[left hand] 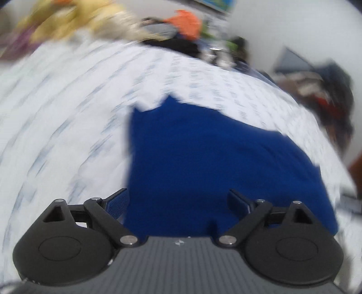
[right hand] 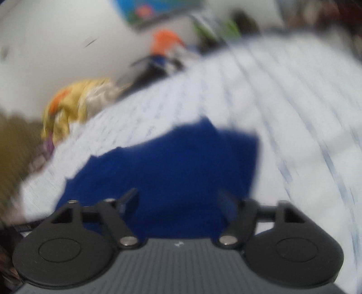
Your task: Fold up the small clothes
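Note:
A dark blue garment point(left hand: 210, 156) lies flat on a white patterned bedsheet point(left hand: 67, 108). Both views are blurred by motion. My left gripper point(left hand: 178, 199) hovers over the garment's near edge with its jaws wide apart and nothing between them. In the right wrist view the same blue garment point(right hand: 172, 162) spreads across the sheet point(right hand: 294, 113). My right gripper point(right hand: 178, 199) stands open above its near part, with only cloth seen behind the gap and nothing pinched.
A heap of yellow and cream clothes point(left hand: 74, 20) sits at the far left of the bed. Orange and dark items point(left hand: 185, 22) lie at the far edge. More dark clothing point(left hand: 328, 95) is piled at the right. A picture point(right hand: 156, 9) hangs on the wall.

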Motion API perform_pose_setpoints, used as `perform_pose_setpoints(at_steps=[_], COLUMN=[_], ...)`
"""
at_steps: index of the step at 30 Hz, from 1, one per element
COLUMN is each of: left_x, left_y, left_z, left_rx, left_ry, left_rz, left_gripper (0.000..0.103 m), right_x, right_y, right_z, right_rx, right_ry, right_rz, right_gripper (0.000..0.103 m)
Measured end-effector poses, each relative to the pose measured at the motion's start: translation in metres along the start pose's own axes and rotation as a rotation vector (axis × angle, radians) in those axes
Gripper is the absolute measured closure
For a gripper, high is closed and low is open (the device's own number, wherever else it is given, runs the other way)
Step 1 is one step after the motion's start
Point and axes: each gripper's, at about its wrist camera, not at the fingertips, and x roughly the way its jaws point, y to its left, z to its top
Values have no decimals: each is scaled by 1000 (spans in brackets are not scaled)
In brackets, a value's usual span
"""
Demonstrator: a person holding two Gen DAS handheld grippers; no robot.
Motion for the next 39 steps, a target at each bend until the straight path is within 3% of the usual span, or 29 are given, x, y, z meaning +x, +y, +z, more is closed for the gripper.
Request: perform_pose_setpoints(at_steps=[2,4,7,8,9,10,11,12,13,15,17,19,20,21,22,23,24,26,27,28,29,32,34,36,37,38,39], left_x=[-4,-10,-8,-7,-5,-4,-2,1,3,-3,-18,-20,-13,-7,-10,-14,-22,-41,-49,-53,-52,-16,24,60,74,76,80], left_y=[22,28,22,20,18,16,14,14,16,24,24,26,28,30,28,25,22,14,9,2,-7,-41,-64,-79,-80,-73,-64], left_z=[-9,-16,-17,-17,-15,-11,-7,-4,-3,3,10,10,7,3,0,1,2,8,11,15,20,31,31,24,19,14,12], left_rx=[-118,-154,-155,-156,-154,-147,-136,-117,-108,-102,-28,41,60,77,95,114,128,154,170,185,204,290,366,446,463,454,448], left_ry=[38,14,26,28,29,32,40,58,84,103,71,70,103,127,108,104,88,-20,-85,-138,-167,-168,-116,-54,-31,-80,-100], left_rz=[-36,-74,-86,-81,-67,-43,-11,29,46,58,68,95,93,100,104,105,87,97,95,86,70,41,72,117,148,144,151], left_gripper=[11,9,9,11,15,29,59,81,90,91,91,91,90,89,86,76,69,25,18,14,16,21,28,32,28,14,7], right_x=[-14,-18,-16,-13,-8,-3,0,2,4,2,-9,-16,-11,-13,-15,-17,-20,-32,-38,-40,-37,-1,42,89,112,133,140], right_y=[-18,-22,-13,-11,-9,-8,-7,-7,-6,0,7,8,4,0,-3,-3,-1,7,11,16,22,52,70,85,89,86,79], right_z=[-13,-25,-35,-36,-36,-34,-33,-30,-29,-28,-25,-29,-34,-38,-39,-39,-36,-25,-16,-6,5,34,49,55,53,49,43], right_rx=[48,24,-13,-17,-24,-32,-35,-32,-37,-83,-138,-212,-232,-233,-213,-199,-201,-237,-253,-265,-279,-344,-366,-420,-456,-482,-524], right_ry=[32,74,80,85,89,96,95,104,123,132,125,130,154,131,126,133,141,87,35,-13,-52,-92,-69,-12,22,64,-26], right_rz=[-60,-127,-76,-45,-20,-20,-32,-28,-20,-18,-14,-82,-112,-89,-73,-70,-67,-88,-102,-106,-99,-57,-34,-69,-131,-207,-205], right_gripper=[25,25,24,26,42,67,74,84,89,90,92,92,92,92,91,91,84,70,60,47,43,42,43,44,44,44,39])
